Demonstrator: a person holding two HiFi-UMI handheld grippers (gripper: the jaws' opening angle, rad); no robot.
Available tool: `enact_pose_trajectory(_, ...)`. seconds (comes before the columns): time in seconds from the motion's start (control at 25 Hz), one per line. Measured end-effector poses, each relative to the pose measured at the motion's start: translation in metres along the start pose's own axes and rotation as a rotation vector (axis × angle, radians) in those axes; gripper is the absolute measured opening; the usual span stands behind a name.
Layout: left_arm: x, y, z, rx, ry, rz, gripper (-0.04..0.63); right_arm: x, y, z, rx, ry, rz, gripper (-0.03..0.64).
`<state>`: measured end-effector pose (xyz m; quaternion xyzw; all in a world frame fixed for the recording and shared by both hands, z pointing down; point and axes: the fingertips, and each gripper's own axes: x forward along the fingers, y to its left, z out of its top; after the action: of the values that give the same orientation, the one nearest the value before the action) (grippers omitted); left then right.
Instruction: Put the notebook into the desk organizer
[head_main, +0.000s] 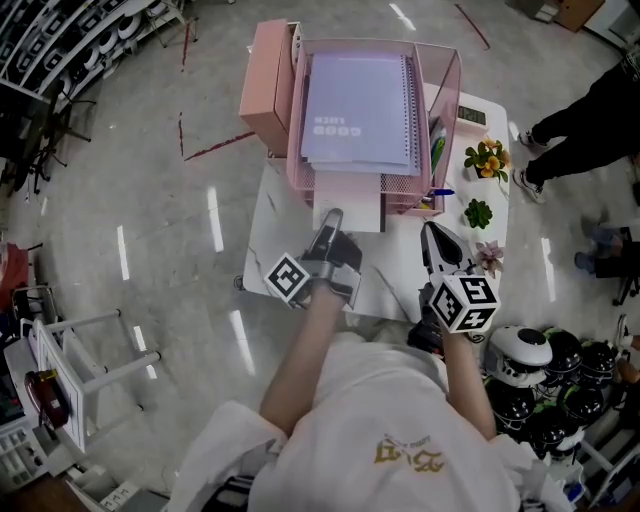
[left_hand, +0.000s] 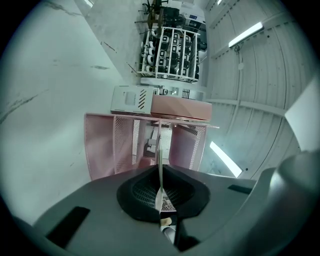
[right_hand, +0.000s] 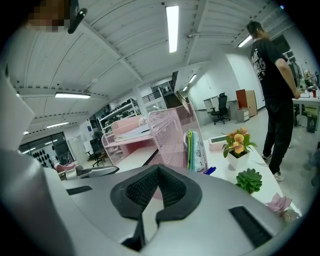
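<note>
On my left gripper (head_main: 332, 216) the jaws pinch the near edge of the notebook (head_main: 350, 195), its length pointing far into the desk organizer (head_main: 296, 150); my right gripper (head_main: 432, 232) is closed, empty.

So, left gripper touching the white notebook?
Touching. The left gripper view shows the left gripper with jaws clamped on the white notebook, seen edge-on.
</note>
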<state>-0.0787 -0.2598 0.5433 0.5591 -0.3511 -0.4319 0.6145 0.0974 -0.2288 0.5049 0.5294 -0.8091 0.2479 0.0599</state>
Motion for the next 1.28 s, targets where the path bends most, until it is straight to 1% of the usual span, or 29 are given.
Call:
enact_pose_trajectory(0.8,0.016,0.004,0.007,0.036,-0.023,0.012,0.026,0.016,-0.011,-0.005,0.014,0.031,0.011,0.009)
enact_pose_trajectory(1.04,0.017,0.004,0.006,0.033,-0.031,0.009,0.029,0.017,-0.014,-0.007,0.021,0.035,0.008,0.009)
enact_pose_trajectory(1.16,0.016,0.005,0.007,0.052,-0.031,0.022,0.034,0.017,-0.012,-0.006,0.02,0.033,0.012,0.009)
enact_pose_trajectory(1.28,0.017,0.005,0.007,0.089,-0.02,0.041,0.035,0.017,-0.011,-0.006,0.019,0.032,0.014,0.009)
